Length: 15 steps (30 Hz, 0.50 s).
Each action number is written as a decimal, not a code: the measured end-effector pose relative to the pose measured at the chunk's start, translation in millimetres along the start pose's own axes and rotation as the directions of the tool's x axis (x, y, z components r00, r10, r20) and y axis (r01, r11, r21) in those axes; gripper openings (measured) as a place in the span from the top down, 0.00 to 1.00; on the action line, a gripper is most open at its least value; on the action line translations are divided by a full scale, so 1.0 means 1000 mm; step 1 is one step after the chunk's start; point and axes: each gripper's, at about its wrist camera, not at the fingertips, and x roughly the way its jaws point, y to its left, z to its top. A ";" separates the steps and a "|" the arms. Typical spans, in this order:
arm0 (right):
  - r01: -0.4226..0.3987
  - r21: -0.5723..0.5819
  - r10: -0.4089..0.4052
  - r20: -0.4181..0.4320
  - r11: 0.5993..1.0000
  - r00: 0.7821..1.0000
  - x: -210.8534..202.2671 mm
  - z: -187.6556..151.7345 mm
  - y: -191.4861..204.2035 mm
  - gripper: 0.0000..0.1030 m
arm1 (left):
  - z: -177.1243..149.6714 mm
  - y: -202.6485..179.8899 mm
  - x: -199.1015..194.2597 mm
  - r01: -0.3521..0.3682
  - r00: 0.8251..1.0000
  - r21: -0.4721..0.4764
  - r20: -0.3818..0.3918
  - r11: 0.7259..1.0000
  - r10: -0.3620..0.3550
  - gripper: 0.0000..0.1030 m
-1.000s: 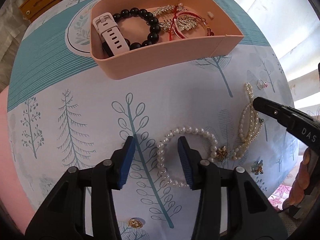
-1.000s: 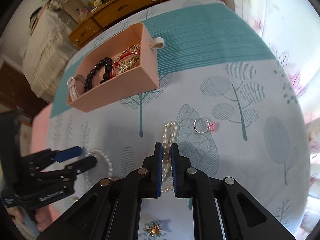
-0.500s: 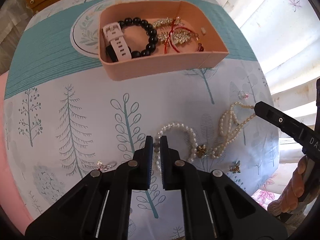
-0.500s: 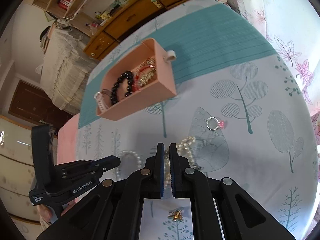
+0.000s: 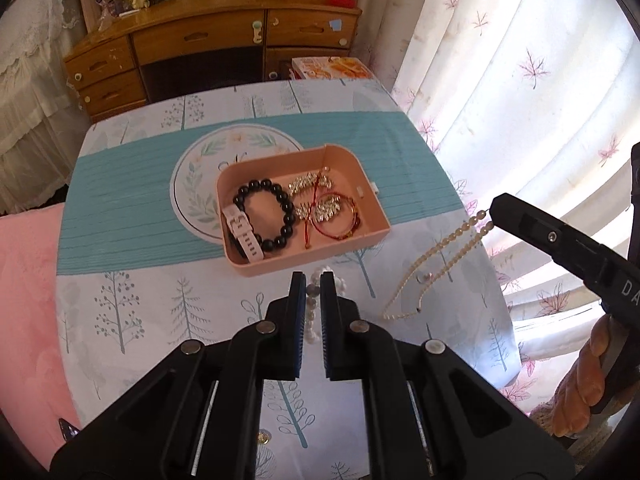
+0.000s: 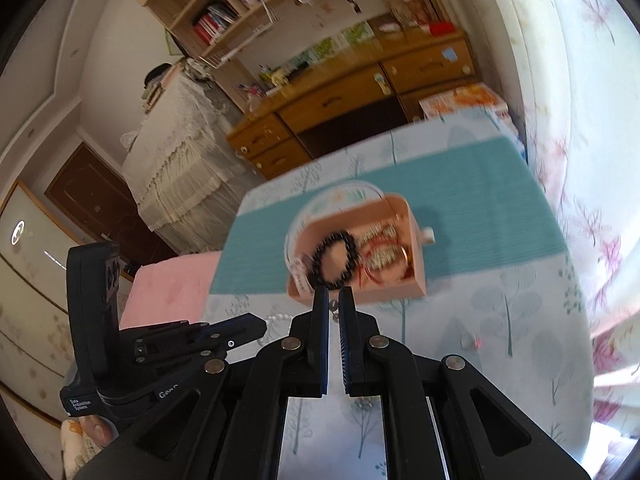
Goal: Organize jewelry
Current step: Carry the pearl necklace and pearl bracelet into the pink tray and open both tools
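Note:
My left gripper [image 5: 313, 282] is shut on a white pearl bracelet [image 5: 338, 282] and holds it above the tablecloth, just in front of the pink tray [image 5: 280, 266]. My right gripper [image 6: 333, 300] is shut on a pearl necklace [image 5: 436, 256], which hangs from its tip [image 5: 494, 210] high over the table's right side. The tray holds a black bead bracelet [image 5: 264, 216], a white watch strap [image 5: 242, 236], a red string bracelet [image 5: 334, 220] and silver pieces. The left gripper also shows in the right wrist view [image 6: 240, 326].
A small ring with a pink stone [image 5: 424, 277] lies on the cloth under the hanging necklace. A gold charm [image 5: 262, 436] lies near the front edge. A wooden dresser [image 5: 208, 52] stands behind the table, curtains [image 5: 520, 80] to the right.
Both grippers have risen from the table with their pearl pieces. The necklace now hangs in the air; the left gripper has moved toward the tray.

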 end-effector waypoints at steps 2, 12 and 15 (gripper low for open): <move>-0.009 -0.010 0.010 0.036 1.000 0.999 -0.011 0.015 0.011 0.95 | 0.014 0.000 -0.008 -0.013 0.999 -0.007 0.029 1.000 0.013 0.95; 0.008 -0.033 -0.003 0.145 0.999 0.989 -0.043 0.089 0.048 0.95 | 0.072 0.015 0.012 -0.052 0.998 -0.064 0.040 0.997 0.055 0.95; 0.016 -0.015 -0.014 0.139 1.000 0.990 -0.037 0.109 0.051 0.95 | 0.079 0.022 0.035 -0.080 0.996 -0.076 0.024 0.994 0.082 0.95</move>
